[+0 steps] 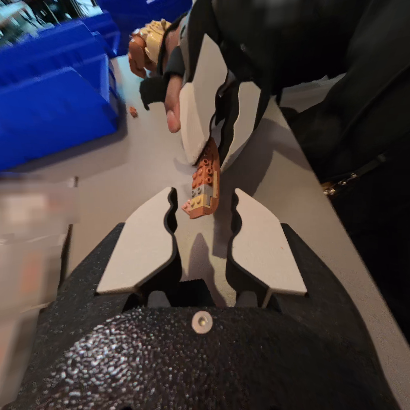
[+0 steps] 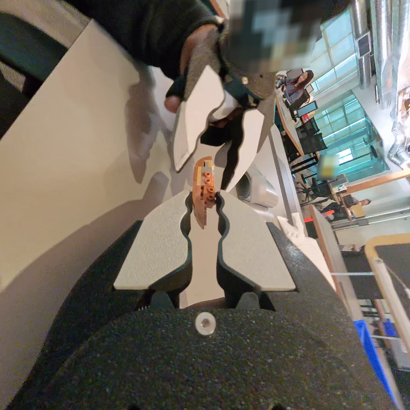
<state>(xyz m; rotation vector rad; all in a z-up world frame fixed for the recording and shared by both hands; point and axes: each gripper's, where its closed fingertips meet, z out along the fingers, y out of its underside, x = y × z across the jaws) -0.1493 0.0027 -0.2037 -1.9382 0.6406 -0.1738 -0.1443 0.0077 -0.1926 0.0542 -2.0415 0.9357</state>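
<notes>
Right gripper is clamped on a curved brown studded plastic brick assembly with grey, tan and pink pieces; both black wavy pads press its sides near the tips. One end of the assembly sits between the right fingers, the other sticks out toward the left gripper.

Left gripper has its jaws wide apart, nothing gripped. The brick assembly's free end with the pink and tan pieces lies between the left fingertips, clear gaps on both sides, touching neither pad. The assembly is held up above the white table.

In the left wrist view the right gripper comes in from above, a hand in a black fingerless glove on its body. In the right wrist view the left gripper faces back, another gloved hand behind it.

Further out: a small brown brick piece loose on the table, a brown and tan brick model behind the hand, blue plastic bins along the table's far side.
</notes>
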